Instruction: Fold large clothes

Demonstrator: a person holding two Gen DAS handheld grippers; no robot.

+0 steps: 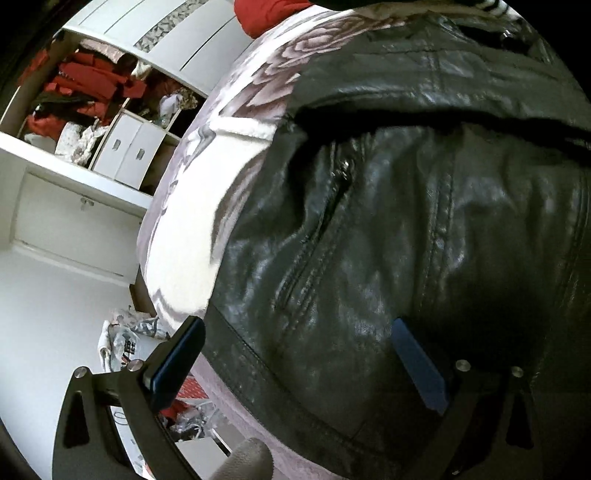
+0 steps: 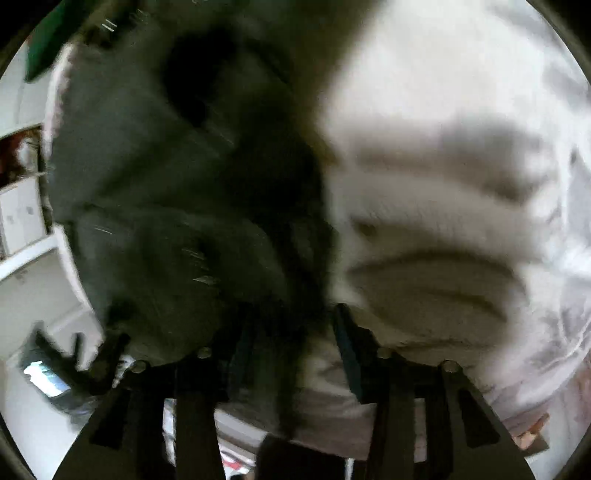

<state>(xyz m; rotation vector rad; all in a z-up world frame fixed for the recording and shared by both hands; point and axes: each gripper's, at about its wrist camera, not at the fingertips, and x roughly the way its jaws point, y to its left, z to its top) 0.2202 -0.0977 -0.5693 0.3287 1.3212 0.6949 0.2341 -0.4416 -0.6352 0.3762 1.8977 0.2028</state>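
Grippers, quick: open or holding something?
Left gripper: open over the black leather jacket, holding nothing.
Right gripper: too blurred, cannot tell.

My black jacket (image 1: 406, 221) covers the bed's (image 1: 184, 240) near edge; bare blanket lies open on either side, a wardrobe (image 1: 122, 147) beyond the bed.

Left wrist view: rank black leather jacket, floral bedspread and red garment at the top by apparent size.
1. Black leather jacket, nearest the camera, so enlarged.
2. Floral bedspread.
3. Red garment, mostly cropped, true size unsure.
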